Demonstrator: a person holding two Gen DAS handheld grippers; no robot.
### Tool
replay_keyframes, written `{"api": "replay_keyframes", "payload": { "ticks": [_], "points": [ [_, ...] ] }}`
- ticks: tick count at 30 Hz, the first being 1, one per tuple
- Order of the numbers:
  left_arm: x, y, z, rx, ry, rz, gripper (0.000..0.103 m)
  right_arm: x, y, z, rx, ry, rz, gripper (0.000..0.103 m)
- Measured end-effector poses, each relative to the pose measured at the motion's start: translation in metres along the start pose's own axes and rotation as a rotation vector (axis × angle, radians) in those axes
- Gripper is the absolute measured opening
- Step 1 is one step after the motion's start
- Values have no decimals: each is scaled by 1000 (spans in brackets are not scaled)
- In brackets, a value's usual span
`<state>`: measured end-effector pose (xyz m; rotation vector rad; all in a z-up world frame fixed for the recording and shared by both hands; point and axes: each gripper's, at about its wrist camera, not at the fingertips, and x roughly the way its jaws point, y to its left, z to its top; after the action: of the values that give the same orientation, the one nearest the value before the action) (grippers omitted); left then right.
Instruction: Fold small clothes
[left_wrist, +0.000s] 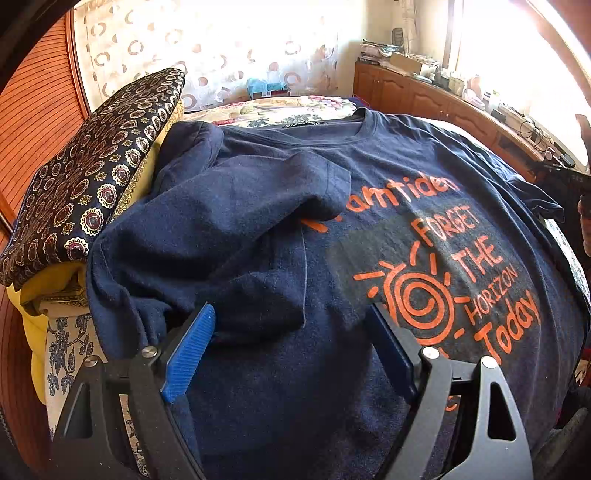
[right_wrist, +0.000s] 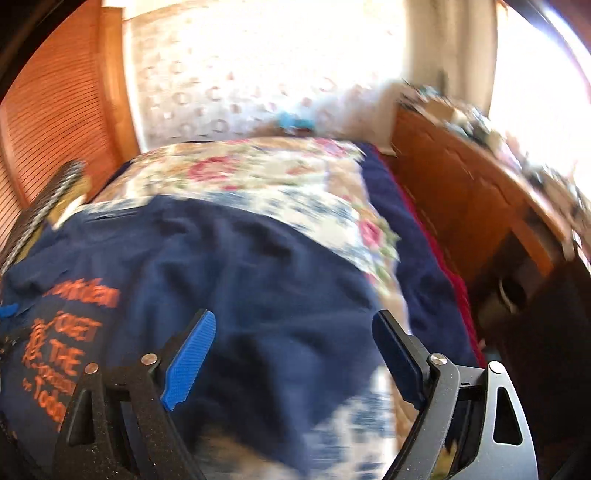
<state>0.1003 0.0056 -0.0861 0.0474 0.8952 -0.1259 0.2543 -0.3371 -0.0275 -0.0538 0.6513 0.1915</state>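
A navy T-shirt (left_wrist: 280, 236) with orange print (left_wrist: 461, 266) lies face up on the bed. Its left sleeve and side are folded in over the chest. My left gripper (left_wrist: 291, 314) is open just above the folded part, holding nothing. In the blurred right wrist view the same T-shirt (right_wrist: 258, 273) spreads across the bed, its print (right_wrist: 62, 343) at the left. My right gripper (right_wrist: 295, 332) is open over the shirt's right side, with nothing between the pads.
A dark patterned cushion (left_wrist: 92, 173) on yellow bedding sits left of the shirt. The floral bedspread (right_wrist: 258, 177) shows beyond the shirt. A wooden cabinet (left_wrist: 424, 96) with clutter runs along the right under a bright window. A wooden slatted wall (left_wrist: 33, 110) is at the left.
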Motion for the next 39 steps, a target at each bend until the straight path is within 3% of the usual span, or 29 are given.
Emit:
{"api": "replay_keyframes", "payload": {
  "ticks": [6, 12, 17, 20, 25, 30, 34, 36, 37, 38, 39],
  "points": [
    [0, 0, 0, 0, 0, 0, 84, 29, -59, -20, 141, 110, 23, 71],
    [0, 0, 0, 0, 0, 0, 85, 37, -77, -21, 222, 144, 118, 57],
    [0, 0, 0, 0, 0, 0, 85, 27, -78, -17, 193, 130, 137, 14],
    [0, 1, 0, 0, 0, 0, 85, 21, -71, -13, 120, 96, 68, 6],
    [0, 0, 0, 0, 0, 0, 85, -9, -45, 3, 48, -31, 30, 5],
    [0, 0, 0, -1, 0, -1, 85, -46, 11, 24, -77, -104, 102, 5],
    [0, 0, 0, -1, 0, -1, 85, -70, 74, 25, -203, -139, 238, 6],
    [0, 0, 0, -1, -1, -1, 85, -79, 94, 22, -248, -164, 287, 24],
    [0, 1, 1, -1, 0, -2, 85, -82, 100, 19, -260, -173, 297, 48],
    [0, 1, 1, -1, 0, -2, 85, -83, 103, 16, -262, -180, 301, 58],
    [0, 0, 0, -1, 0, -2, 85, -83, 102, 12, -260, -180, 301, 58]
  ]
}}
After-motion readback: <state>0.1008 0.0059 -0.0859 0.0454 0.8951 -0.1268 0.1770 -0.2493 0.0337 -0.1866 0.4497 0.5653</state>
